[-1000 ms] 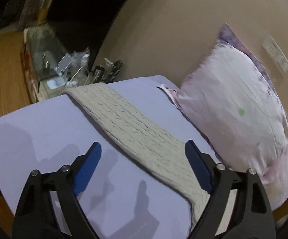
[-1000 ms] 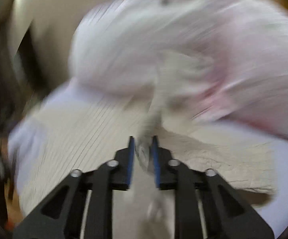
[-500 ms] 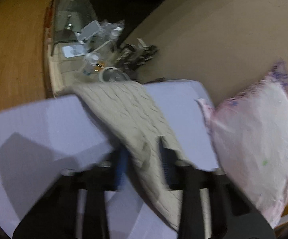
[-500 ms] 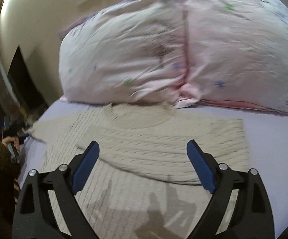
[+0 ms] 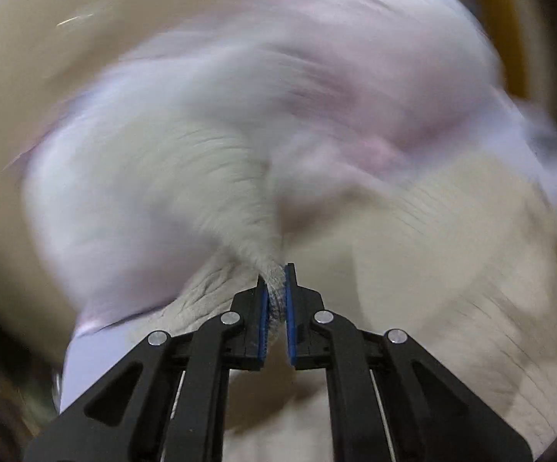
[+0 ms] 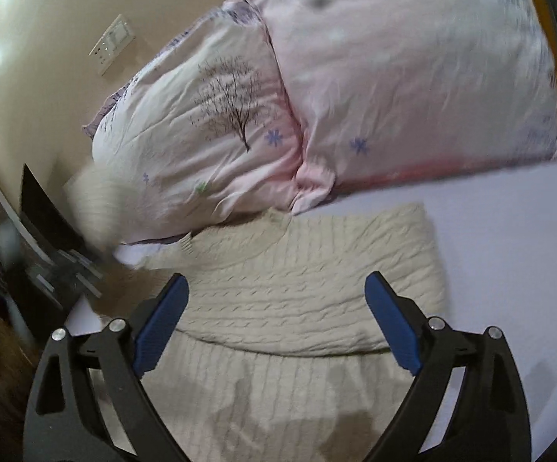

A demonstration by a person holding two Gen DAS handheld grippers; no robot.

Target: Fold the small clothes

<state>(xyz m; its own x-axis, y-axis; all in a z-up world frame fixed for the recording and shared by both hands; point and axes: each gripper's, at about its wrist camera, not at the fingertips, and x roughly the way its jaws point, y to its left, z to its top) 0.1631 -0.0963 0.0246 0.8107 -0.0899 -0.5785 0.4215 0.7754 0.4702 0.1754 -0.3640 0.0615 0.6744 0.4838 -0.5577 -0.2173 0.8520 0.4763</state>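
— Which step are you on?

— I'm folding the sweater [image 6: 309, 292] on the bed [image 6: 509, 254], working on its second sleeve, as I judge it. My left claw [image 5: 276, 300] is clamped on a bunch of the knit, the sleeve [image 5: 224, 192] rising ahead of its tips, all of it blurred. My right claw [image 6: 274, 319] is hanging with its jaws wide apart and empty, just above the body of the sweater, where one sleeve is already lying folded across ahead of it.

— And next?

— I'd be laying this sleeve across the body, flat and unbunched, then letting go.

— What's there, counted?

— One bed; two pillows [image 6: 209, 127] beyond my right claw, past the sweater's collar; one sweater; two claws.
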